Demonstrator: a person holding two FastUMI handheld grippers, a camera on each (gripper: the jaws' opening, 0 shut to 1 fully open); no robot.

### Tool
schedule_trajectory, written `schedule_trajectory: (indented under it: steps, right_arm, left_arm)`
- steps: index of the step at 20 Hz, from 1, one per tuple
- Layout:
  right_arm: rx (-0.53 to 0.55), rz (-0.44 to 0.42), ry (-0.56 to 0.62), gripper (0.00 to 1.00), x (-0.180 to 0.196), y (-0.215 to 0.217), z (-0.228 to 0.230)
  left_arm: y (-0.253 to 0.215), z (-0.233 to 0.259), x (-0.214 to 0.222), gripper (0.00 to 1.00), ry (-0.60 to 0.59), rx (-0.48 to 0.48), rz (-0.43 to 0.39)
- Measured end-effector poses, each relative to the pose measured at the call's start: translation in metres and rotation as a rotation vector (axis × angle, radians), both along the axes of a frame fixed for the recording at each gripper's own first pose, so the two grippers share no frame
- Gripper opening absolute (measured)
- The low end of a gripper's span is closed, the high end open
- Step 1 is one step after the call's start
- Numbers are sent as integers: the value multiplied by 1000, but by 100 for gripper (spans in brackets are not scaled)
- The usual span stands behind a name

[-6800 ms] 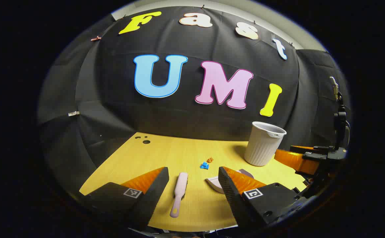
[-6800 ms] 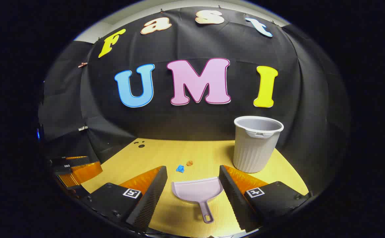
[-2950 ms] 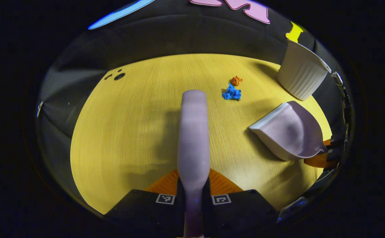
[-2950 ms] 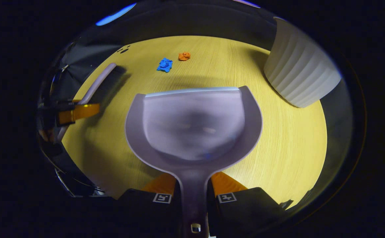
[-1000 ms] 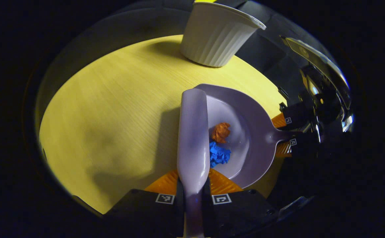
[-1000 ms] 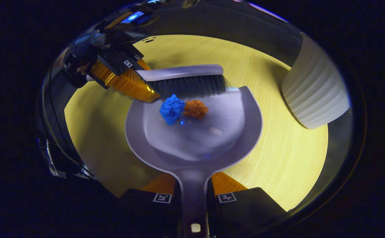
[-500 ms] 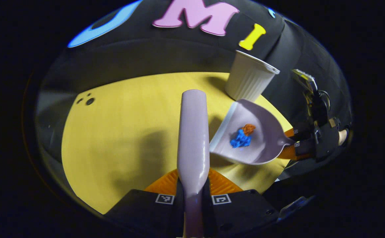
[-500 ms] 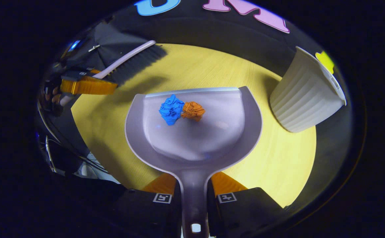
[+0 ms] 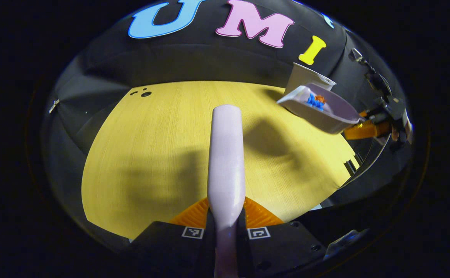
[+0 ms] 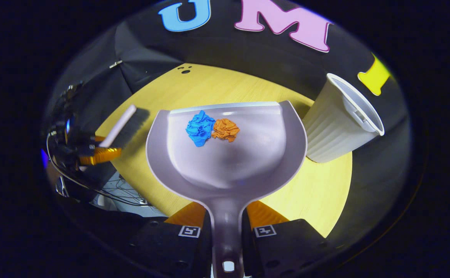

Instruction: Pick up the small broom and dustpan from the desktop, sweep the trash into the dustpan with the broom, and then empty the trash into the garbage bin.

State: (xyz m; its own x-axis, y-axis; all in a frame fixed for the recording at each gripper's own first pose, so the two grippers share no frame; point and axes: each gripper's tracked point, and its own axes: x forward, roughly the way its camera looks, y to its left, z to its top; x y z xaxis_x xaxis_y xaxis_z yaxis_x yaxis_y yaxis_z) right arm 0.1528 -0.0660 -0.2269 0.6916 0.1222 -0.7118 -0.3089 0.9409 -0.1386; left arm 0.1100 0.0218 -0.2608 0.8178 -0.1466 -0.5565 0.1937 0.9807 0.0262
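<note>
My left gripper is shut on the handle of the pale lilac broom, which points forward above the yellow table. My right gripper is shut on the handle of the lilac dustpan, held up in the air. A blue paper wad and an orange paper wad lie together near the pan's front lip. The white ribbed garbage bin stands just right of the pan. In the left gripper view the dustpan hovers in front of the bin, the right gripper behind it.
In the right gripper view the broom and the left gripper sit at the far left, near the table's edge, with cables below. Small dark holes mark the table's far left corner. The black cloth wall closes the back.
The dustpan with both wads has risen off the table and moved toward the bin. The broom has drawn back to the left, away from the pan.
</note>
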Motion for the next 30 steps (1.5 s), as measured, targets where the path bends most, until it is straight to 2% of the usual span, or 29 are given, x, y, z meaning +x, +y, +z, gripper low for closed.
schedule_trajectory:
  steps: [1, 2, 8, 9, 10, 15, 18, 21, 24, 30]
  right_arm:
    - [15, -4, 10, 31, -1, 1, 0]
    - [35, -9, 16, 35, 0, 1, 1]
    - [145, -108, -77, 35, 4, 2, -7]
    - [155, -124, -89, 30, 1, 4, -12]
    - [156, -141, -101, 35, -1, 7, -16]
    - [118, -228, -177, 35, -8, 25, -25]
    - [88, -300, -207, 35, -5, 35, -35]
    - [12, -368, -211, 35, -8, 40, -39]
    - [-54, -408, -176, 35, -2, 40, -39]
    - [-372, -422, -197, 35, -11, 24, -40]
  left_arm:
    - [-2, -3, -2, 27, -2, 2, 2]
    - [-5, -5, -5, 25, -2, -2, 4]
    - [-18, -14, -13, 27, 11, 6, -6]
    - [-19, -15, -13, 27, 12, 15, -11]
    - [-20, -13, -14, 27, 12, 24, -16]
    - [-27, -7, -10, 27, 16, 40, -19]
    - [-34, -3, -7, 25, 13, 11, -10]
    - [-37, -4, -2, 27, 22, -21, -1]
    - [-22, -4, 9, 27, 23, -9, 27]
    - [5, 21, 38, 28, 4, -32, 83]
